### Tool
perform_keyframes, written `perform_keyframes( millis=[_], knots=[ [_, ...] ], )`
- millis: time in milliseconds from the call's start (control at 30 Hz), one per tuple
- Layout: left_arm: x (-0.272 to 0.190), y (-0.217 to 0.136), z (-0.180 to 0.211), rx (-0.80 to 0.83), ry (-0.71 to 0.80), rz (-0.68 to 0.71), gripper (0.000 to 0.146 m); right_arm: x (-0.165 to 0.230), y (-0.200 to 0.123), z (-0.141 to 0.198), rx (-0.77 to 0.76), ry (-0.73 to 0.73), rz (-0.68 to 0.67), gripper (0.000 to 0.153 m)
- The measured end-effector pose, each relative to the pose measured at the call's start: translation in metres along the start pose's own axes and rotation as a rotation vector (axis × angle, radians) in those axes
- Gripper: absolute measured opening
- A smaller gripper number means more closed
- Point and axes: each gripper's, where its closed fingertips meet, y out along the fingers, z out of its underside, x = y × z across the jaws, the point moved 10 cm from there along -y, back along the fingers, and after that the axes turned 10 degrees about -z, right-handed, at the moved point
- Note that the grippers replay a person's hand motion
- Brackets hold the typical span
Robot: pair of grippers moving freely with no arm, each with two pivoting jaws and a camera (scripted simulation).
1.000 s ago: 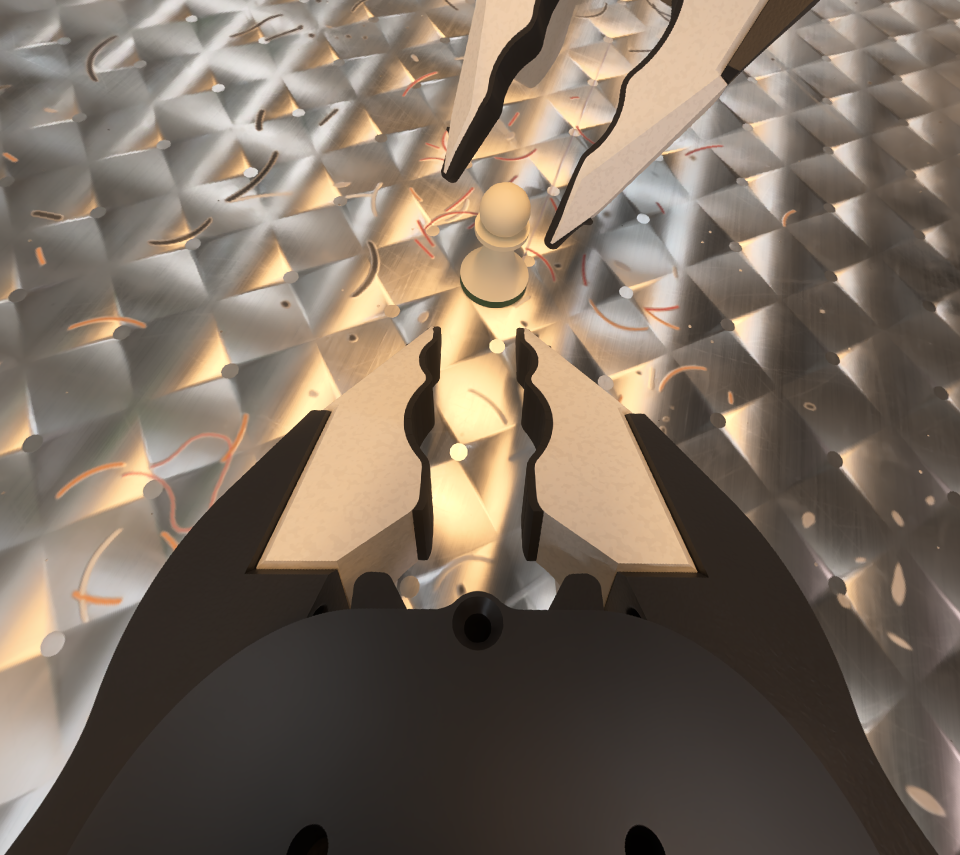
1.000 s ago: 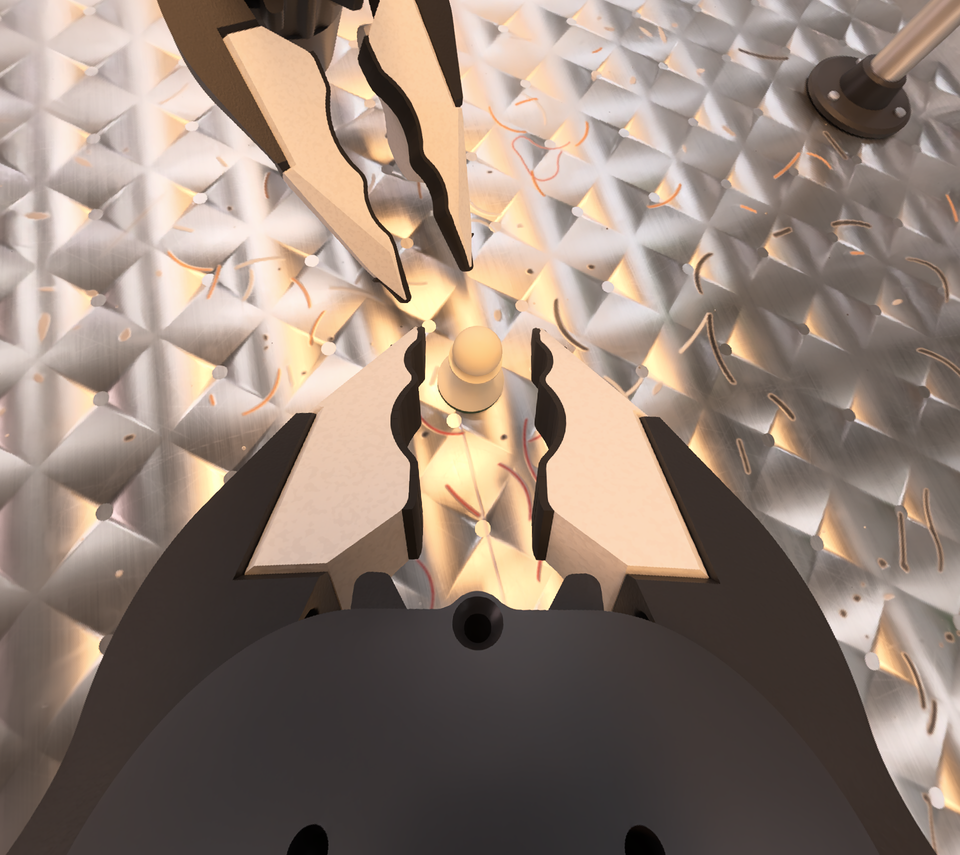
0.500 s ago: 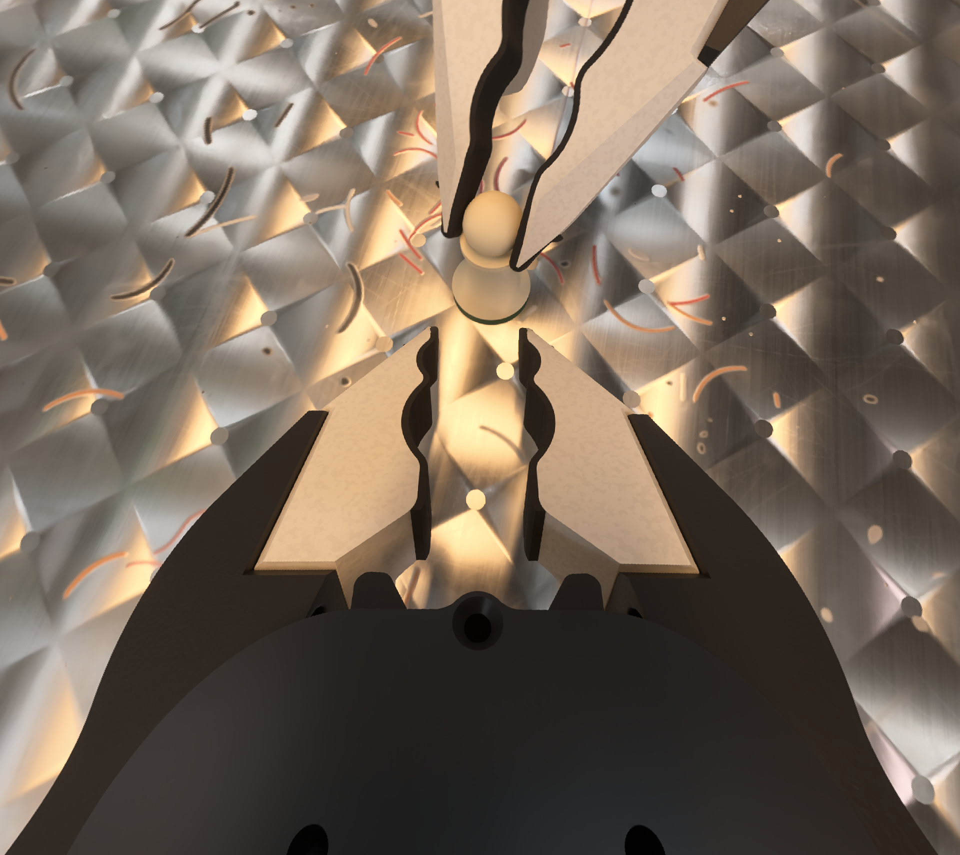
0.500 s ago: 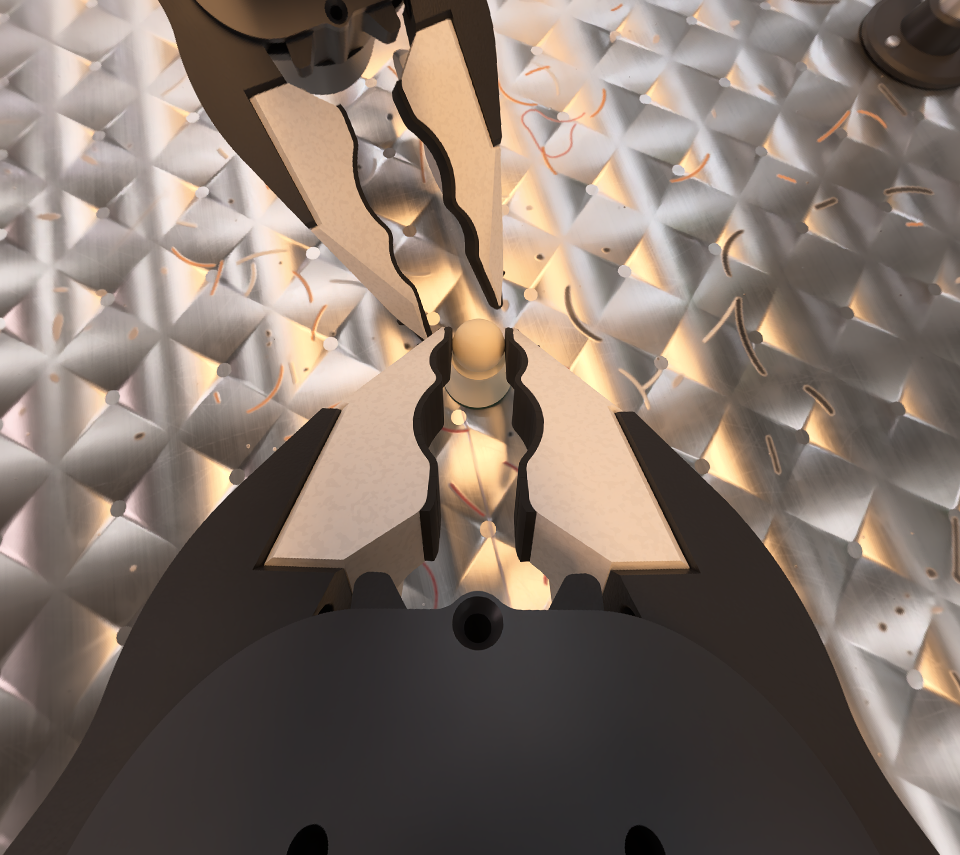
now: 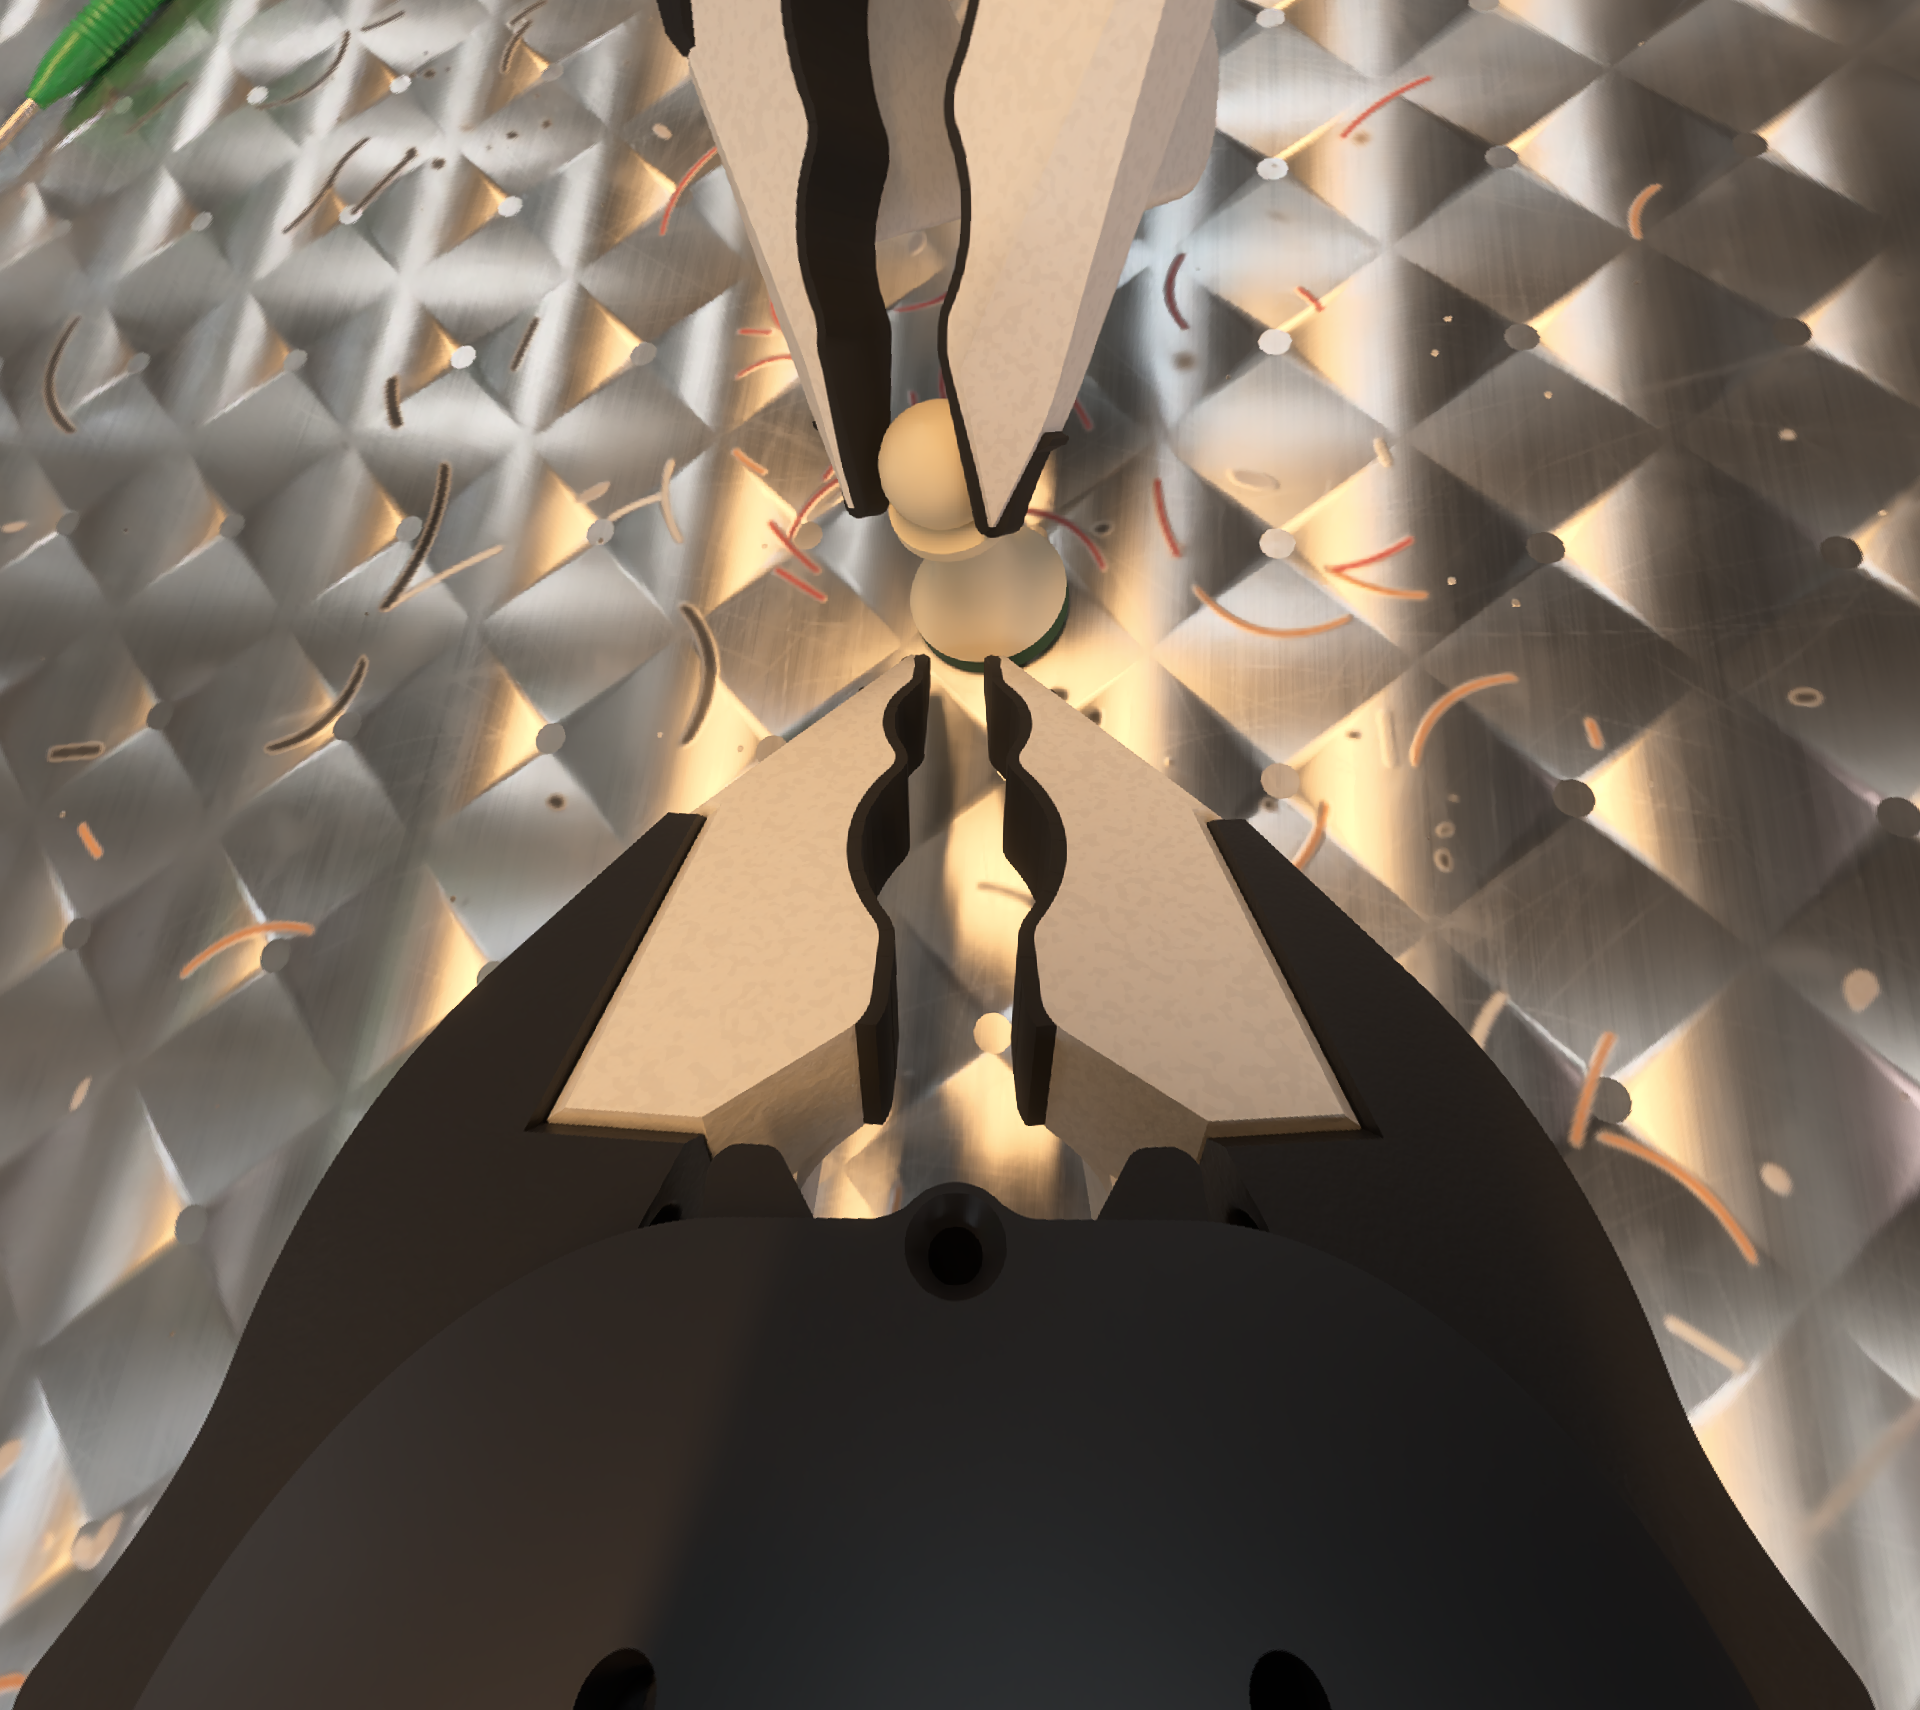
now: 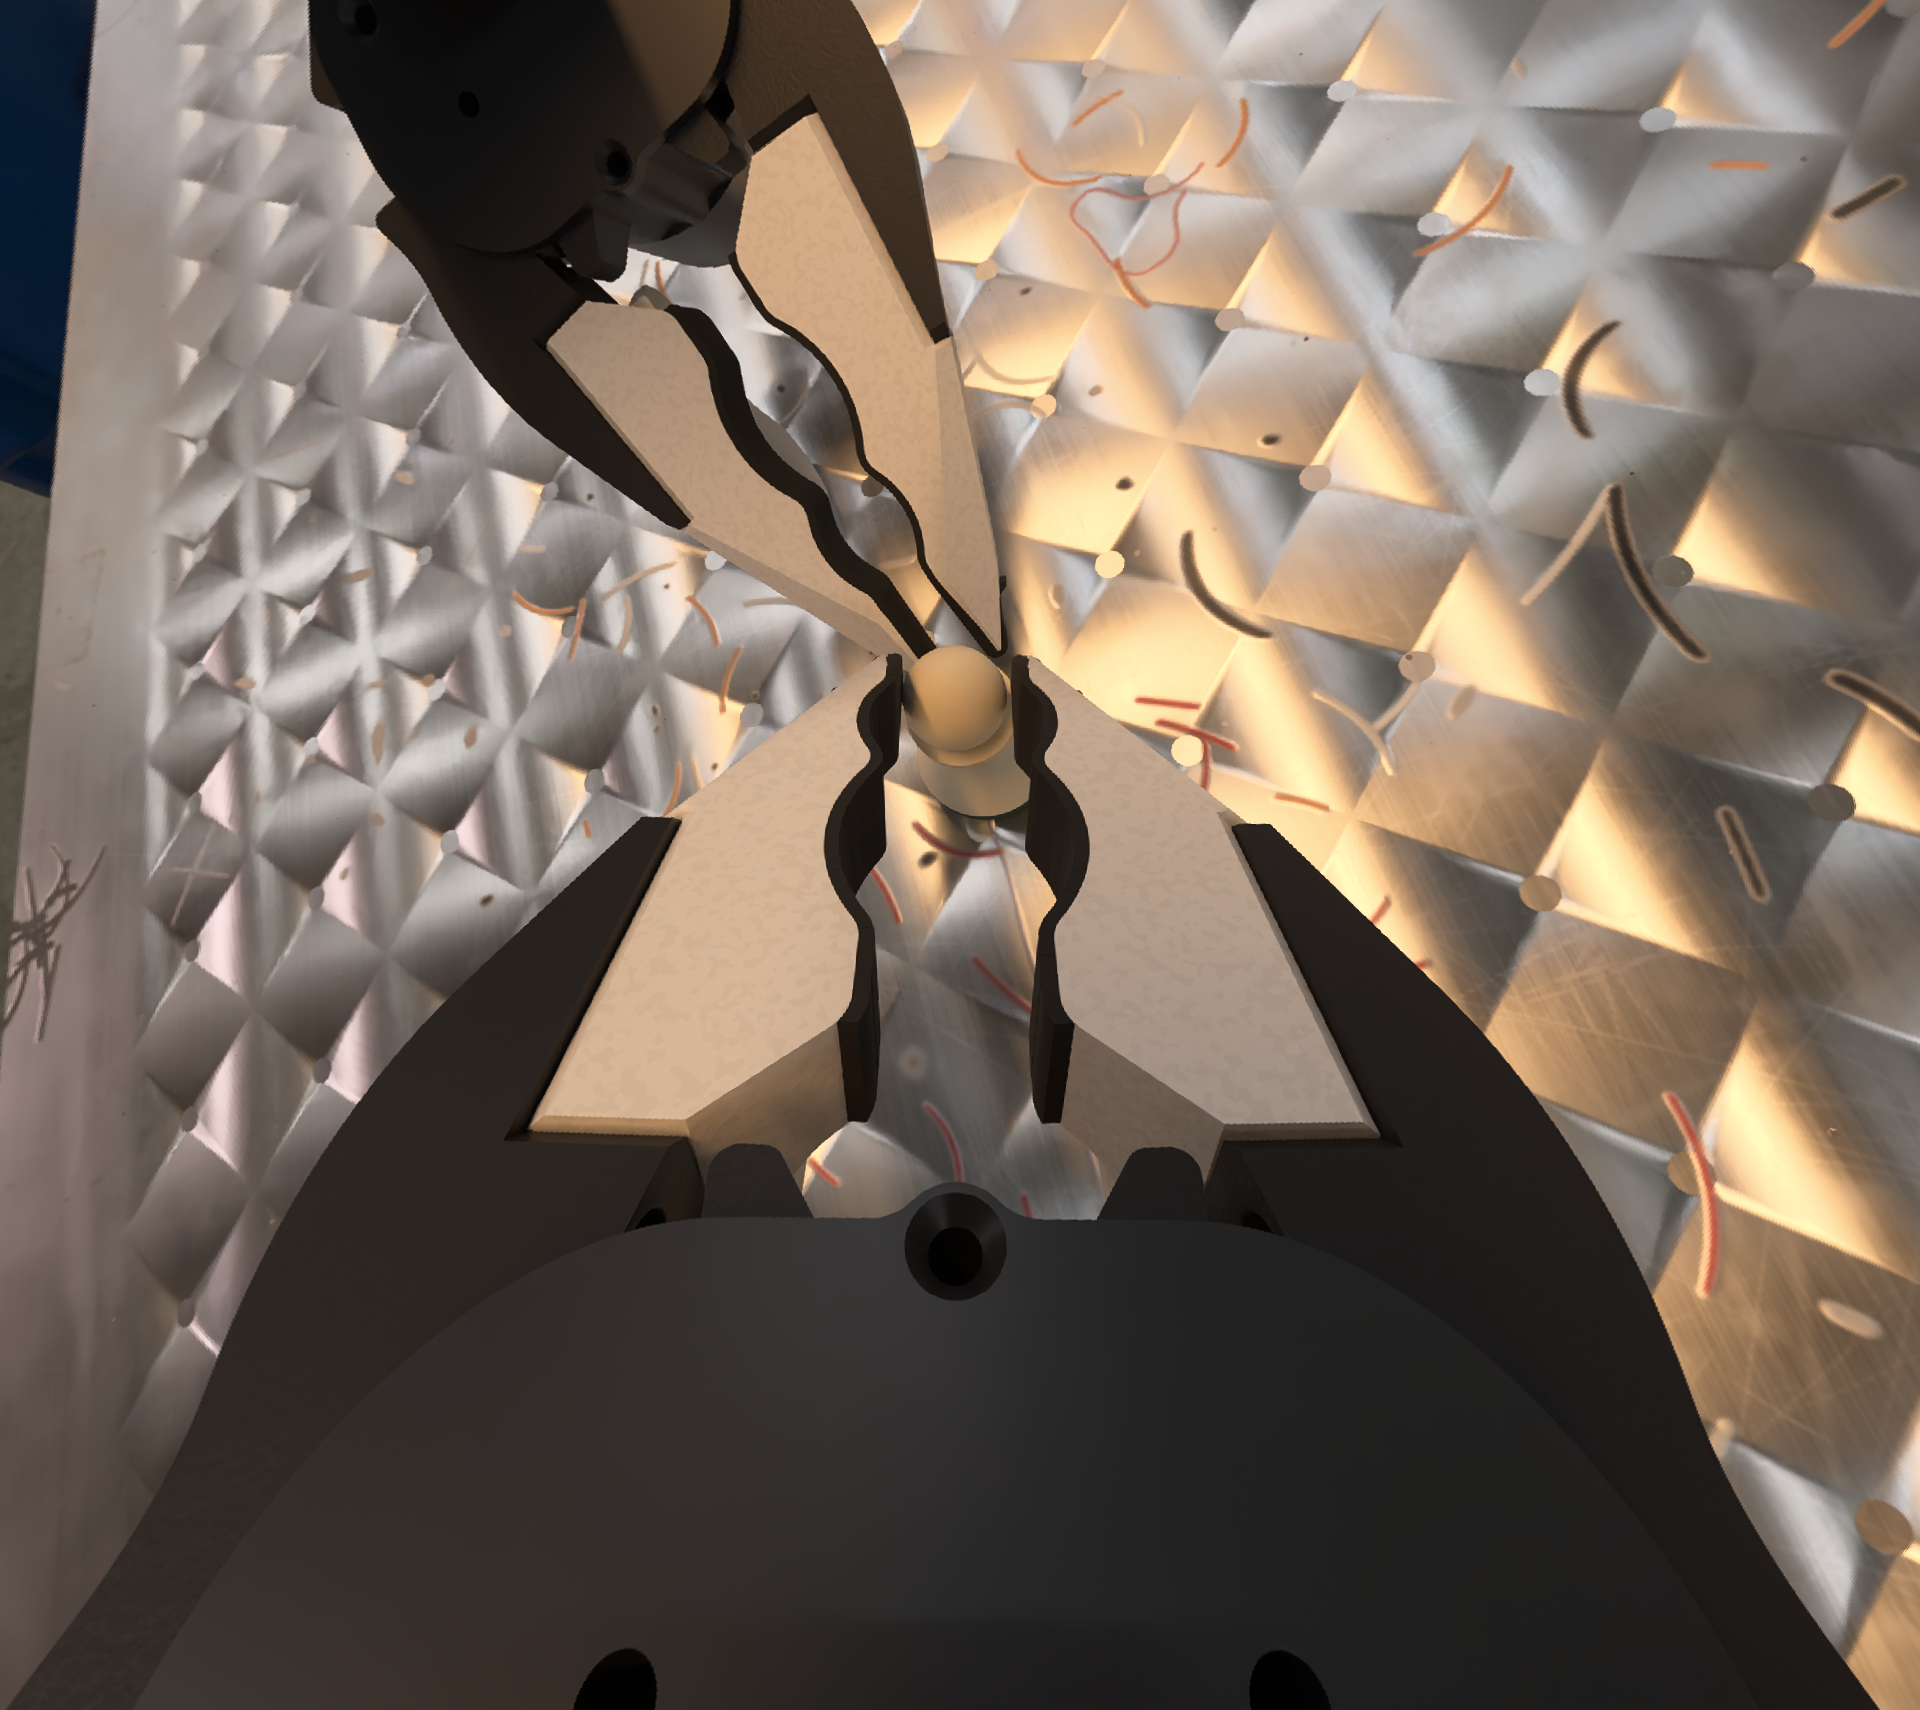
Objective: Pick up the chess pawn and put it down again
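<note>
Pawn (image 5: 940,471), cream with a dark green base ring: we find its round head pinched between the fingertips of the right gripper (image 6: 954,681). Its body tilts, base swung toward the left gripper; whether the base touches the plate we cannot tell. Right gripper reaches in steeply from above in the left wrist view, fingers narrowed onto the head.

Left gripper (image 5: 954,673): jaws parted by a narrow gap, nothing between them, tips just beside the pawn's base. In the right wrist view it angles down from the upper left, tips close to the pawn's head.

We note no containers. Swirl-brushed metal table (image 6: 1455,517) around them, scattered with orange and dark shavings. Green-handled screwdriver (image 5: 130,3) lies well apart, far left.
</note>
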Motion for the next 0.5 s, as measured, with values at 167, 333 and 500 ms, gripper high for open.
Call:
perform_keyframes(
  millis=[167,333,500],
  knots=[
    [-0.002,-0.001,0.001,-0.025,-0.014,0.033,0.014,0.001,-0.001,0.002,-0.017,0.014,-0.033,0.02],
    [-0.002,-0.006,0.0,-0.069,-0.072,0.064,0.025,0.002,-0.01,0.0,-0.097,0.042,-0.084,0.02],
    [0.002,-0.013,-0.001,-0.181,-0.214,0.132,0.021,0.001,-0.02,-0.004,-0.193,0.093,-0.163,0.02]
  ],
)
